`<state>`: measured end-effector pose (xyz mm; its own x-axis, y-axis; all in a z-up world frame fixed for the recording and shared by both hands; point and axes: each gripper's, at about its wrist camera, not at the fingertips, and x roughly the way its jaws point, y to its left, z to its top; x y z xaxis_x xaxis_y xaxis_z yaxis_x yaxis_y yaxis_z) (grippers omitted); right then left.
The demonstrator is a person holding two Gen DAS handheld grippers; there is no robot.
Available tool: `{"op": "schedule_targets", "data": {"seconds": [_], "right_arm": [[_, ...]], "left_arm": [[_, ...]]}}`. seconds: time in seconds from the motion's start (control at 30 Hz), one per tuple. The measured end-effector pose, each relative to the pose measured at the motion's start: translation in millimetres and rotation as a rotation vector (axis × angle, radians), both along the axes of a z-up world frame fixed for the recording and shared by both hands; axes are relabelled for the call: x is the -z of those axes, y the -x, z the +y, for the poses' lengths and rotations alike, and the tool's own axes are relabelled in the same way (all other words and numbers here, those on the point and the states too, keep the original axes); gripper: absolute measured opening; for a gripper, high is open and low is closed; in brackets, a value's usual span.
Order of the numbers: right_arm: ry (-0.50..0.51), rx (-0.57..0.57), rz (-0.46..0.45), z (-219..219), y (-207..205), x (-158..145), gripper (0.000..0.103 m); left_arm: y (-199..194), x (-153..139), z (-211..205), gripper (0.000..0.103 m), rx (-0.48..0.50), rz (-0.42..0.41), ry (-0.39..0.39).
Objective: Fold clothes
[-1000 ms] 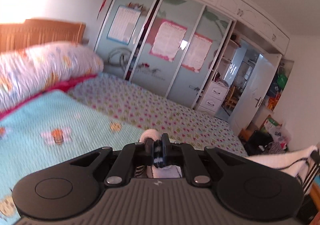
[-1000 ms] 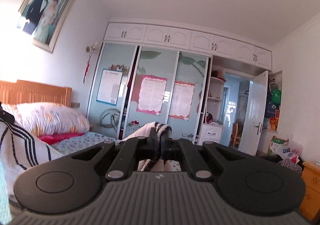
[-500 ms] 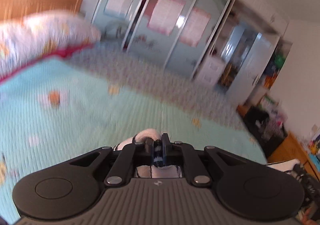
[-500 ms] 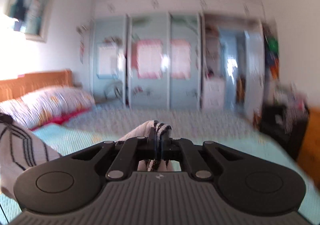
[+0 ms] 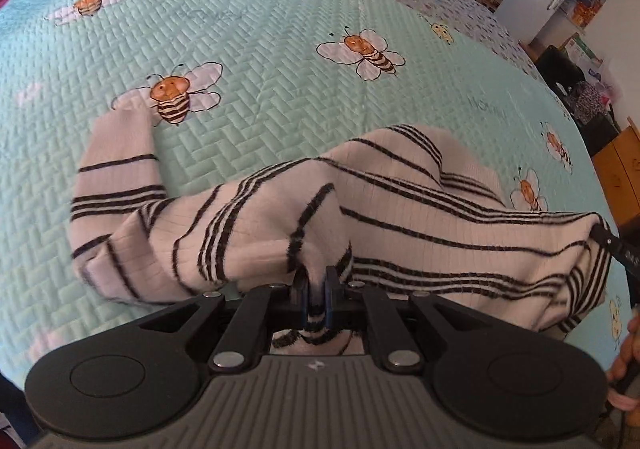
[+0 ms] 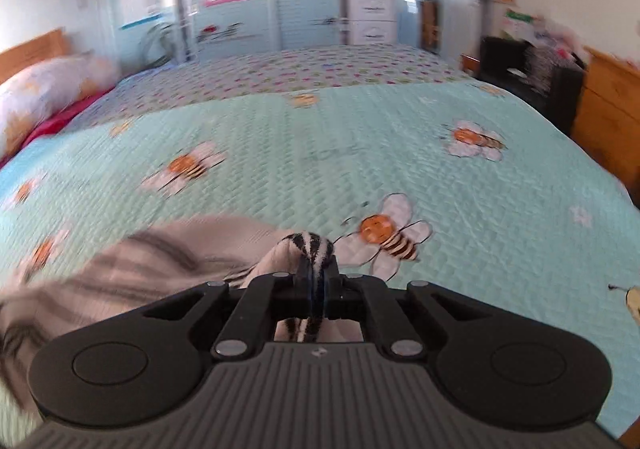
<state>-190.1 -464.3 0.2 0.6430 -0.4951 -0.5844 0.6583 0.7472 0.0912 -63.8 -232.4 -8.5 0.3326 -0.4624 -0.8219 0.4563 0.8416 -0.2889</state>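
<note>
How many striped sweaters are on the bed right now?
1: the striped sweater lies bunched on the bee quilt, pinched by both grippers; more clothes may be out of view.

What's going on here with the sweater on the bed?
A person is holding a gripper in each hand, and both are clamped on a striped sweater. The left gripper pinches one bunch of the knit, the right gripper another, so the garment hangs between them over the bee-print quilt. One sleeve trails out onto the quilt. The sweater is rumpled, not yet laid flat or folded.
</note>
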Motion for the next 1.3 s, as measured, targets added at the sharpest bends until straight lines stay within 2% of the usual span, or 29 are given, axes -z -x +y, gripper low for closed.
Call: {"op": "schedule_targets", "data": {"seconds": [0.07, 0.17, 0.23, 0.27, 0.3, 0.37, 0.43, 0.53, 0.6, 0.67, 0.73, 0.83, 0.93, 1.03, 1.2, 1.27, 1.3], "right_arm": [[-0.006, 0.039, -0.006, -15.3, -6.1, 5.7, 0.004], [-0.037, 0.055, 0.033, -36.0, -15.1, 21.7, 0.005], [-0.058, 0.065, 0.059, -49.8, -21.1, 32.3, 0.015], [-0.095, 0.053, 0.107, -56.3, -25.0, 42.8, 0.018], [-0.141, 0.037, 0.149, -59.3, -24.2, 52.8, 0.020], [-0.209, 0.026, 0.165, -60.1, -13.0, 64.7, 0.021], [-0.228, 0.012, 0.113, -53.9, 8.4, 56.1, 0.029], [-0.234, -0.010, 0.004, -41.6, 45.2, 33.8, 0.032], [-0.166, -0.055, -0.013, -23.1, 59.0, 17.5, 0.032], [-0.071, -0.112, -0.009, -1.2, 66.9, 1.6, 0.034], [0.036, -0.187, 0.004, 23.5, 66.6, -9.6, 0.046], [0.152, -0.368, 0.024, 67.9, 55.7, -11.8, 0.064], [0.224, -0.564, 0.080, 112.9, 32.4, 3.5, 0.064], [0.294, -0.706, 0.143, 147.8, 6.3, 23.9, 0.064], [0.367, -0.817, 0.229, 177.9, -31.2, 47.1, 0.061], [0.358, -0.832, 0.272, 180.5, -44.1, 55.1, 0.042], [0.333, -0.829, 0.283, 177.9, -49.0, 57.8, 0.025]], "left_arm": [[-8.3, -7.4, -6.2, 0.006, -0.005, -0.016, 0.031], [-24.4, -19.9, -10.6, 0.007, -0.027, -0.072, 0.072], [-38.7, -11.1, -14.6, 0.007, -0.065, -0.059, 0.042], [-45.3, -3.2, -14.1, 0.007, -0.082, -0.038, 0.035], [-50.3, 6.4, -12.0, 0.007, -0.100, -0.017, 0.025], [-58.4, 25.5, -6.2, 0.007, -0.133, 0.022, 0.003], [-65.1, 41.9, 3.8, 0.007, -0.177, 0.056, -0.007], [-74.3, 58.5, 20.0, 0.007, -0.243, 0.113, 0.016], [-74.2, 58.5, 24.7, 0.007, -0.255, 0.116, 0.031], [-70.5, 49.6, 23.0, 0.007, -0.252, 0.084, 0.020], [-65.6, 37.6, 21.5, 0.008, -0.233, 0.061, 0.029], [-58.9, 23.7, 22.2, 0.008, -0.209, 0.032, 0.035], [-53.8, 17.7, 29.4, 0.008, -0.203, 0.027, 0.045], [-53.8, 18.9, 42.1, 0.011, -0.208, 0.045, 0.056], [-55.0, 13.9, 77.2, 0.011, -0.257, 0.058, 0.092], [-55.7, 9.8, 88.9, 0.011, -0.271, 0.046, 0.098], [-55.6, 7.8, 94.5, 0.011, -0.277, 0.038, 0.099]]}}
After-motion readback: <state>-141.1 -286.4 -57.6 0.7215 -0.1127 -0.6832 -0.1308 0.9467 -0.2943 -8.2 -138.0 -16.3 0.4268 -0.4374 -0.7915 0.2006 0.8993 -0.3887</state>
